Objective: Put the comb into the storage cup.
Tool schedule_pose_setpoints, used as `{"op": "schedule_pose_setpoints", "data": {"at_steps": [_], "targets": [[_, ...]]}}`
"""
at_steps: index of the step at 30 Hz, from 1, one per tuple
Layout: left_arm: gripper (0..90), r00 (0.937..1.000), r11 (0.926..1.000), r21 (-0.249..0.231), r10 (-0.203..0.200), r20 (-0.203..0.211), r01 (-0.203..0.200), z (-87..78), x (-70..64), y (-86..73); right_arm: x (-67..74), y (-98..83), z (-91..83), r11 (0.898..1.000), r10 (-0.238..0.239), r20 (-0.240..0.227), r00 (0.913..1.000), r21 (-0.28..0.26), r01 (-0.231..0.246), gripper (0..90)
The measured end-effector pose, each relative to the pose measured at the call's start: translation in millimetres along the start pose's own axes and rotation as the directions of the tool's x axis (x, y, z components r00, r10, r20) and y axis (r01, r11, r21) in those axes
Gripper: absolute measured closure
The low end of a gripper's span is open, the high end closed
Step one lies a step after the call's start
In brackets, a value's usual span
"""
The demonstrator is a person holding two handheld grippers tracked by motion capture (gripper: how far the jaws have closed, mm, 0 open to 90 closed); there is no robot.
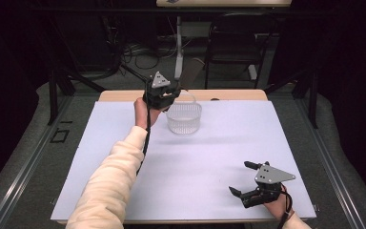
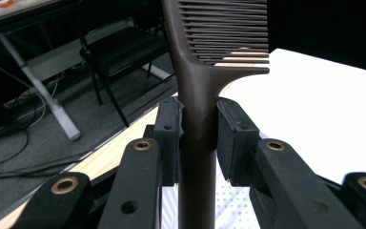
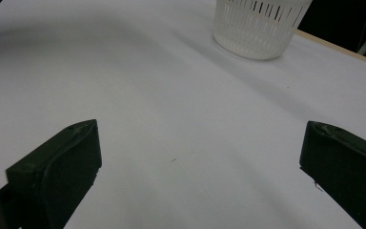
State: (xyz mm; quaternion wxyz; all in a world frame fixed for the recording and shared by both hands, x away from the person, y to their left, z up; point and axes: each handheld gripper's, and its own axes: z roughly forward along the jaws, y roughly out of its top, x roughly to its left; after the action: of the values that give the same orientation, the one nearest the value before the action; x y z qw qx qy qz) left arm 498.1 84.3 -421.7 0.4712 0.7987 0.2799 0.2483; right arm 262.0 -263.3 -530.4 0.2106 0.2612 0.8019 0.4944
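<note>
Left tool clamps comb beside white basket.

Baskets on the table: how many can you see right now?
1. A white slotted basket sits toward the far edge of the white table cover, just right of the left hand-held gripper; the right gripper view shows it too.

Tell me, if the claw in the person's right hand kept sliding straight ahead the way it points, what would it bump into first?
Probably nothing nearby. The right claw is open over bare white table cover. The white basket sits far ahead, slightly off to one side, so it may miss it; depth is hard to judge.
</note>
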Motion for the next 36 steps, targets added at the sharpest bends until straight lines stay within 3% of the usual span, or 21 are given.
{"op": "schedule_pose_setpoints", "data": {"at_steps": [16, 36], "targets": [[72.1, 0.9996, 0.9997, -0.008, 0.021, 0.016, -0.021, 8.9, -2.9, -0.3, 0.0, 0.0, -0.1, 1.000, -0.001, -0.001, 1.0000, 0.000, 0.001, 0.0], [72.1, 0.9996, 0.9997, -0.019, 0.013, 0.025, -0.013, 16.5, -5.1, -2.8, 0.2, 0.0, -0.1, 1.000, 0.001, -0.002, 1.0000, -0.001, -0.001, 0.0]]}}
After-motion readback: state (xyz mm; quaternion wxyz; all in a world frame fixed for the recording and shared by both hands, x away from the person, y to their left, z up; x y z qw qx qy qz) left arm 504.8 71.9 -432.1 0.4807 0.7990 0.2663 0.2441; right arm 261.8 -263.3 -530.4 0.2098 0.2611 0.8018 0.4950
